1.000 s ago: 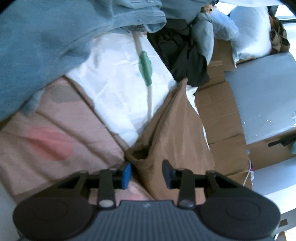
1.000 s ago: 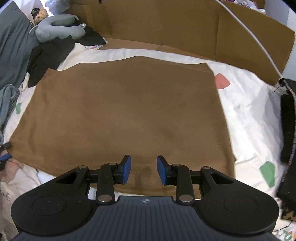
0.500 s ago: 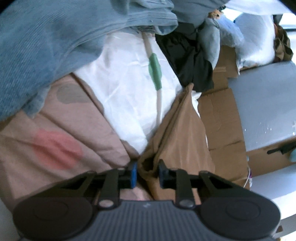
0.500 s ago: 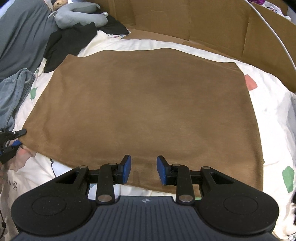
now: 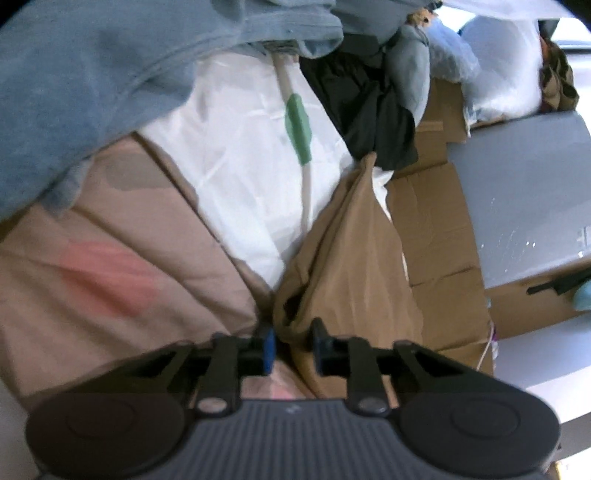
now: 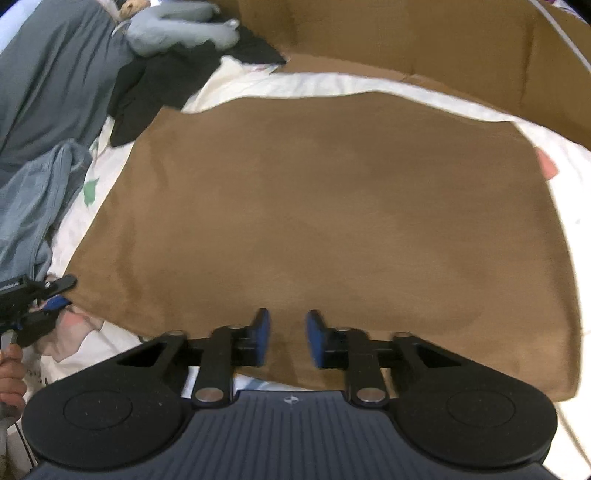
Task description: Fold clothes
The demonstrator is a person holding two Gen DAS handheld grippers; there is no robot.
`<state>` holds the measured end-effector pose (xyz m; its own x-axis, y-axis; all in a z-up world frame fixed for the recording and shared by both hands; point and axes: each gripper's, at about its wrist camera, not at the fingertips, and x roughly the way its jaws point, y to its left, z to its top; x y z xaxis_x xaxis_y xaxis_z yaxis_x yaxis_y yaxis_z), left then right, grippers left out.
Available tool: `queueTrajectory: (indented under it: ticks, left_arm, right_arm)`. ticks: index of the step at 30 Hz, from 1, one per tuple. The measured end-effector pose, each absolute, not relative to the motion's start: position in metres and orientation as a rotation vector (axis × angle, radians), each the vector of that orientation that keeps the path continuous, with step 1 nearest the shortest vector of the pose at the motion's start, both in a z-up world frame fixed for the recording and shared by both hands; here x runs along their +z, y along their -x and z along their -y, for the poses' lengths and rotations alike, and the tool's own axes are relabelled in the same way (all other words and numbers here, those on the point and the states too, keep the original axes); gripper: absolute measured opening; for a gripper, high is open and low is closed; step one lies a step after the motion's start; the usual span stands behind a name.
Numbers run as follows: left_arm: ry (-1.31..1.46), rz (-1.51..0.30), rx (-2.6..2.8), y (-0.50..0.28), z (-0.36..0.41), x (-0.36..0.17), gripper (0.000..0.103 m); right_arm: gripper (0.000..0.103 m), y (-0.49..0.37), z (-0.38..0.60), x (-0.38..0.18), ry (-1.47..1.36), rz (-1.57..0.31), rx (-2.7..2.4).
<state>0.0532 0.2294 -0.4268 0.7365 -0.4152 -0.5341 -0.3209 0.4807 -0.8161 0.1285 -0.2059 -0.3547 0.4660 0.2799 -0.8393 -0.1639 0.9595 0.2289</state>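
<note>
A brown cloth (image 6: pixel 332 221) lies spread flat on a white patterned sheet (image 6: pixel 443 99). My right gripper (image 6: pixel 288 343) hovers over the cloth's near edge. Its jaws are closing, and the flat cloth shows in the gap between the blue pads (image 6: pixel 261 341), which do not pinch it. In the left wrist view, my left gripper (image 5: pixel 293 349) is closing its jaws on the bunched near-left corner of the brown cloth (image 5: pixel 351 258), and the pads press the fold. The right wrist view shows that left gripper (image 6: pixel 48 299) at the cloth's left corner, with a hand (image 6: pixel 11 376) below it.
A blue denim garment (image 5: pixel 110 74) and a black garment (image 5: pixel 369 103) are heaped to the left of the cloth, along with a grey garment (image 6: pixel 55 74) and a grey plush toy (image 6: pixel 173 26). Cardboard walls (image 6: pixel 406 37) stand behind the sheet.
My left jaws narrowed from wide apart onto the cloth's bunched corner. My right gripper slid left along the cloth's near edge, sank a little, and its jaws narrowed.
</note>
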Motion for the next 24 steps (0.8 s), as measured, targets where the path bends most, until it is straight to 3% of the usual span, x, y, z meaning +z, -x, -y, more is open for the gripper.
queueTrajectory:
  ticks: [4,11,24]
  left_arm:
    - [1.086,-0.796,-0.065,-0.054,-0.232,-0.422,0.009]
    - [1.072,-0.774,-0.06,-0.051,-0.23,-0.404,0.007]
    - [1.041,-0.811,-0.088,-0.058,-0.235,-0.403,0.007]
  right_arm:
    - [0.011,-0.137,0.191,-0.359,-0.127,-1.044,0.268]
    - [0.011,-0.157,0.169,-0.372,-0.098,-1.06,0.265]
    - [0.012,-0.117,0.156,-0.389,-0.106,-1.121,0.234]
